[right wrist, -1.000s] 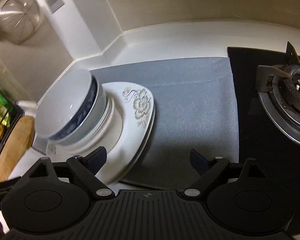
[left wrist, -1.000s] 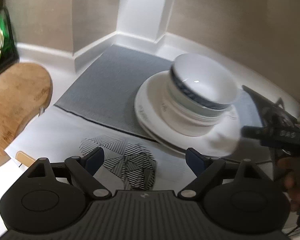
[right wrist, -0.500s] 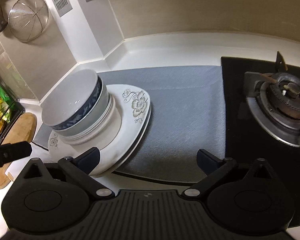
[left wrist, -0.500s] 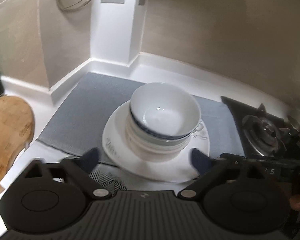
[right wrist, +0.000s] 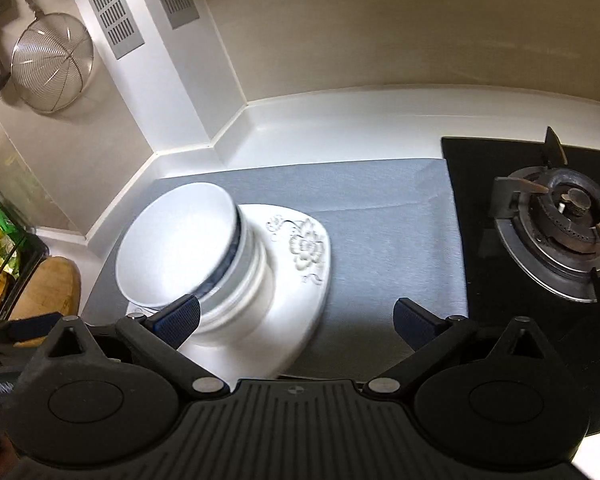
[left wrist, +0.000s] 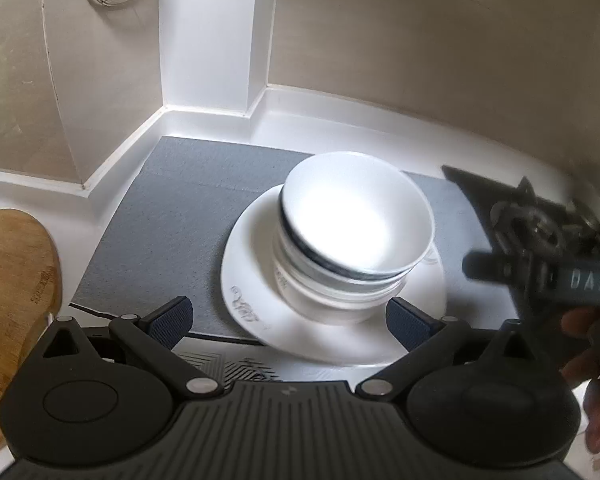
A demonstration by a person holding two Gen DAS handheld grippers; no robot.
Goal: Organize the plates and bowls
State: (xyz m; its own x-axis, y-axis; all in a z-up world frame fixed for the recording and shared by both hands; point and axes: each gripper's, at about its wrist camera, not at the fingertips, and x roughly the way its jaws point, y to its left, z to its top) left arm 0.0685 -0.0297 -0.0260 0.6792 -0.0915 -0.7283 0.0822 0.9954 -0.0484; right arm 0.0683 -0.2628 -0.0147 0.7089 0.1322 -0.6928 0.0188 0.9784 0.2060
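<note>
A stack of white bowls [left wrist: 356, 240] sits nested on a pile of white plates [left wrist: 256, 300] at the near edge of a grey mat [left wrist: 172, 224] spread over the white desk [left wrist: 320, 128], in the corner below a white wall column. The top bowl is plain and glossy white inside, with a dark blue band running around its outside just under the rim; the bowls beneath it show only as pale rims, and the whole stack leans a little. The plates are broad and softly squared, and the top one carries a grey flower-and-scroll pattern [right wrist: 306, 248] on its rim at the side facing the gas burner [right wrist: 564, 236]; how many plates lie in the pile cannot be told. The left hand-held gripper [left wrist: 288, 318] has its jaws spread wide with nothing gripped, its blue pads standing off either side of the near rim of the plates; the jaws have just been opening. The right hand-held gripper [right wrist: 296, 318] is likewise spread wide and grips nothing, its left pad in front of the bowls and its right pad over the bare mat; its jaws have just been opening as well. A wooden board [left wrist: 12, 280] lies on the desk to the left of the mat.
</note>
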